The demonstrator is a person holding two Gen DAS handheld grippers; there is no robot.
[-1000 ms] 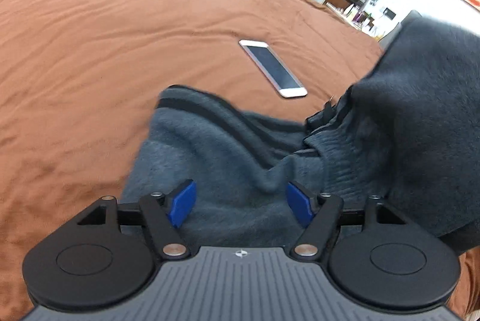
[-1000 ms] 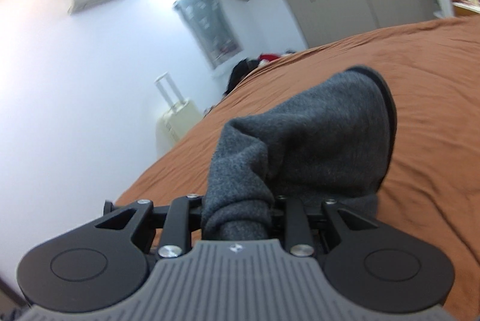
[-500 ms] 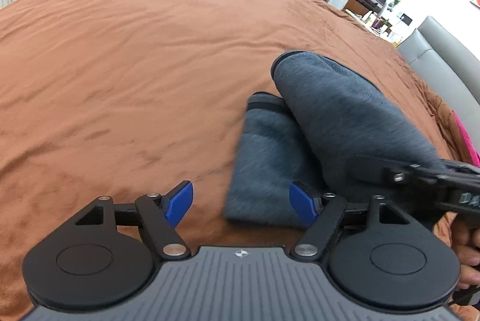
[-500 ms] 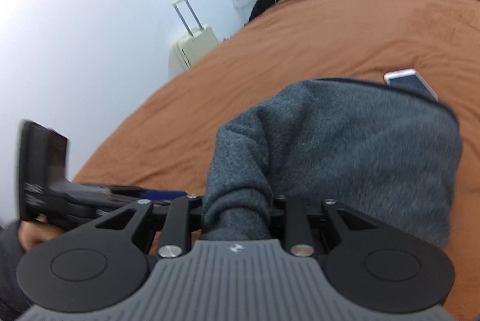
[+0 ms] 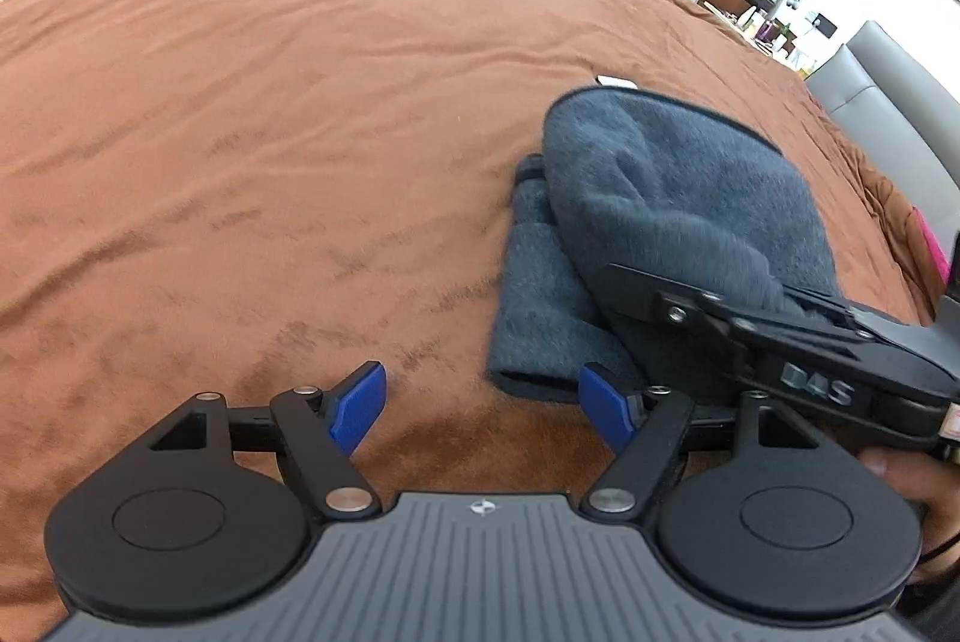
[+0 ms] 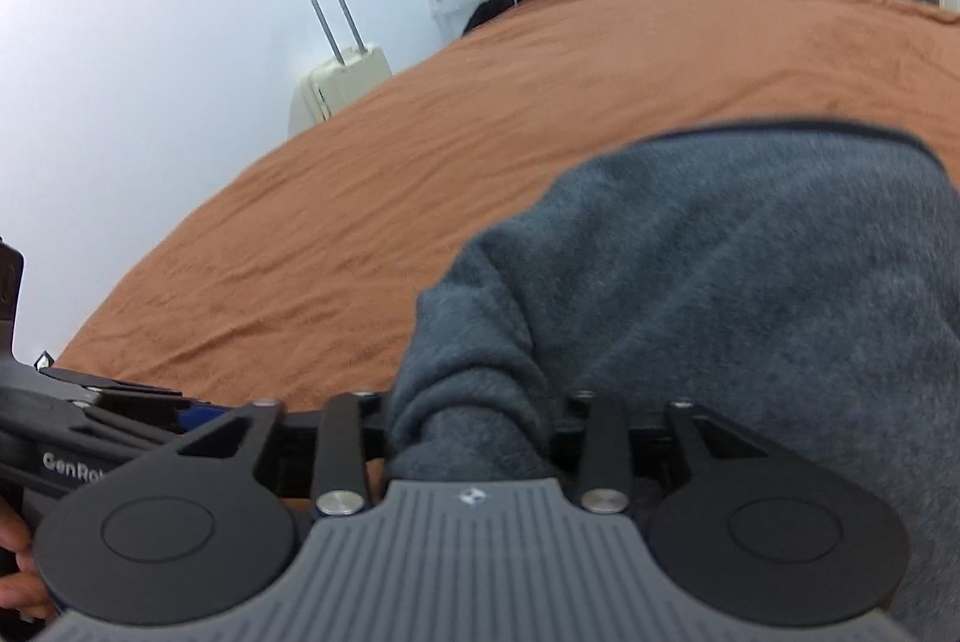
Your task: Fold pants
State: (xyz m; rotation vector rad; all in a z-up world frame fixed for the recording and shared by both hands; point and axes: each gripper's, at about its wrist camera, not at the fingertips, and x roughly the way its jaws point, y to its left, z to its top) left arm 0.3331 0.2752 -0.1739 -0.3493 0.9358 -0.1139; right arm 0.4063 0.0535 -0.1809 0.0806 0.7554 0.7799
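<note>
Pants (image 6: 690, 282) in right gripper (image 6: 468, 438) jaws

grey fleece pants (image 5: 678, 198), folded over, on bed

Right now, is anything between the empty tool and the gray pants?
No. The open left tool sits over bare brown bedspread, right beside the soft gray fleece pants; only blanket lies between them.

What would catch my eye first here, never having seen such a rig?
The big rust-brown bedspread filling both views, with dark grey fleece pants bunched at its right. The right gripper is clamped on a fold of them, while the left gripper, blue-tipped, hangs open over bare cover. A cream suitcase stands by the wall.
</note>
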